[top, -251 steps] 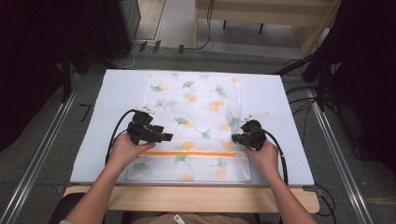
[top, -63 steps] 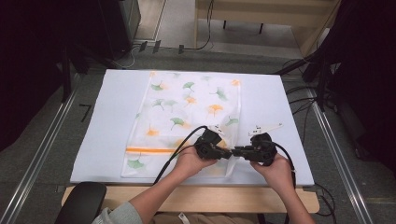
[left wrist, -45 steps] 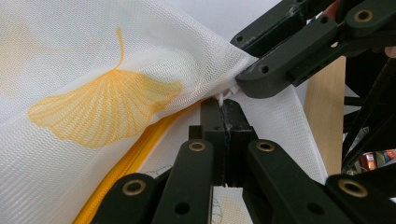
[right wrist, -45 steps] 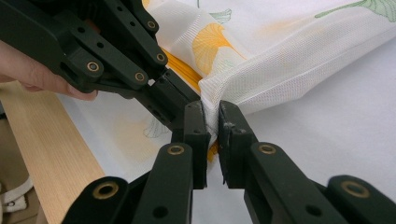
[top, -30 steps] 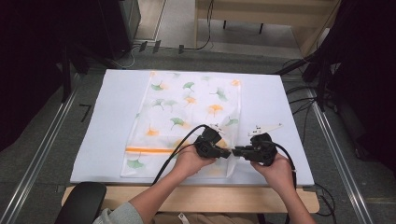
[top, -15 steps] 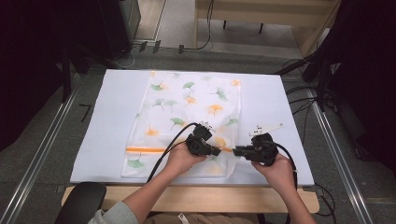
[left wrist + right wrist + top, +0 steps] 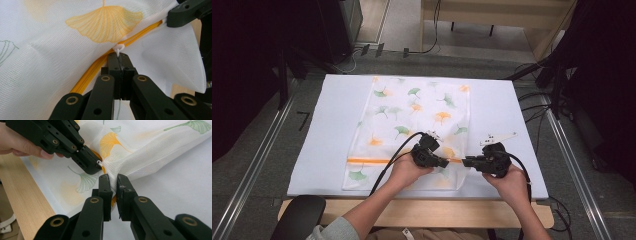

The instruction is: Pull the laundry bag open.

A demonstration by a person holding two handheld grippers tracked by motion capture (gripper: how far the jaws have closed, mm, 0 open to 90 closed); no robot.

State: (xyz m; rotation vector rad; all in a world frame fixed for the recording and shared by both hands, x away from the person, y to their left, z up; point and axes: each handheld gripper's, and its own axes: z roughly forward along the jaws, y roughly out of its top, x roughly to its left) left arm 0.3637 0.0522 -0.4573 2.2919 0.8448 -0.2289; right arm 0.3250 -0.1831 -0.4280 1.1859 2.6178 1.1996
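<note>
While my left gripper pinches the white zipper pull on the orange zipper, my right gripper clamps the mesh bag just beside that pull.

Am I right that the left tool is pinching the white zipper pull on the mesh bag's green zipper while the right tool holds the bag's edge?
Not quite: the zipper is orange, as the left gripper view shows. The left tool does pinch the white zipper pull, and the right tool holds the mesh bag at its edge.
</note>
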